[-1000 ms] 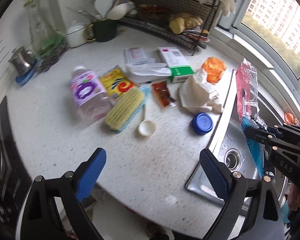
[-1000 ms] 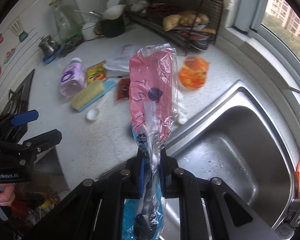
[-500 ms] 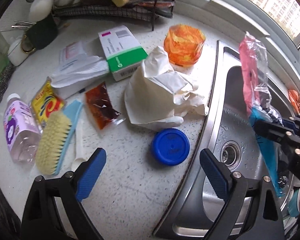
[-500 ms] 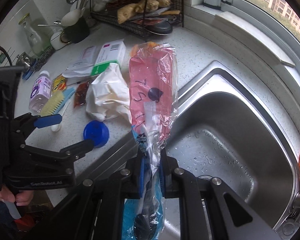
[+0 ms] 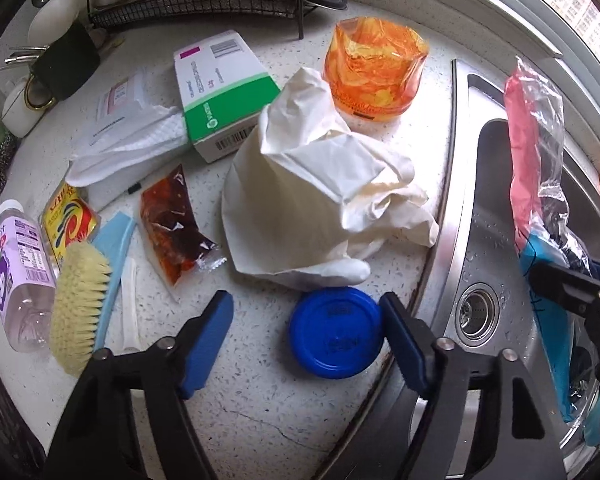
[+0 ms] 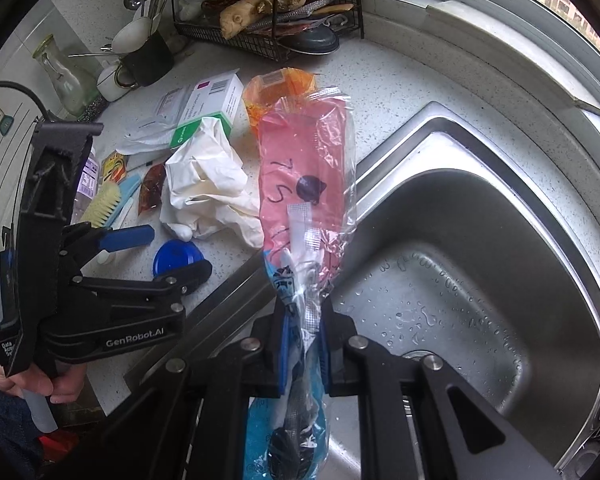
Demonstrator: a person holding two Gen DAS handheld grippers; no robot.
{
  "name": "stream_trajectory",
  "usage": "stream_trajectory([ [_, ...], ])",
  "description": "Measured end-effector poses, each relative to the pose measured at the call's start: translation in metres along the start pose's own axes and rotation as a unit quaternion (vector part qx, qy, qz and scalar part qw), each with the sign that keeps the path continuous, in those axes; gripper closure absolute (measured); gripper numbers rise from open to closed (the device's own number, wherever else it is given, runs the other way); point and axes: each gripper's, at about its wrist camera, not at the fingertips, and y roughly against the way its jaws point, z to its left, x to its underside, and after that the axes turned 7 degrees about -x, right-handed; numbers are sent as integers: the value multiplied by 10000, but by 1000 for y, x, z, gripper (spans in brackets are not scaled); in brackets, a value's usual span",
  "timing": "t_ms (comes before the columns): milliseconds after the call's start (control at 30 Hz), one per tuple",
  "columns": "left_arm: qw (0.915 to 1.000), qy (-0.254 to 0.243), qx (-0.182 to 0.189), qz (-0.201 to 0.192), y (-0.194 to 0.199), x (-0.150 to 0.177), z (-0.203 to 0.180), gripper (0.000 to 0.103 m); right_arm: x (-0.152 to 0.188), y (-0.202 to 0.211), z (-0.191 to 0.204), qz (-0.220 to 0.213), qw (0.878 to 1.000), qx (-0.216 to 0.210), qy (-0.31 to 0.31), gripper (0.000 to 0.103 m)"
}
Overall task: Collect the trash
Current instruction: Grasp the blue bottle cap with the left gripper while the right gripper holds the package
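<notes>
The left gripper, jaws apart, has closed in on the round blue plastic lid at its 12 o'clock, while the right gripper stays clamped on the pink-and-blue clear plastic wrapper.

Lid on counter, seemingly touching crumpled paper behind.

The tabletop was speckled pale stone, smooth, with a hairline crack. The sink was brushed steel, wet with droplets. The wrapper held in the right tongs was thin, glossy, crinkled plastic film. The blue lid looked like smooth matt plastic. The white bag was creased matt paper. The brush had coarse, pale bristles.
</notes>
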Motion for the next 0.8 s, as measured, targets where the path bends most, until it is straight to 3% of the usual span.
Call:
stream_trajectory([
  [133, 9999, -110, -51, -78, 3, 0, -8, 60, -1, -3, 0, 32, 10000, -21, 25, 92],
  [500, 9998, 42, -4, -185, 27, 31, 10, 61, 3, -1, 17, 29, 9997, -101, 243, 92],
  [800, 9984, 232, -132, -496, 78, 69, 36, 61, 14, 29, 59, -218, 9976, -25, 656, 92],
])
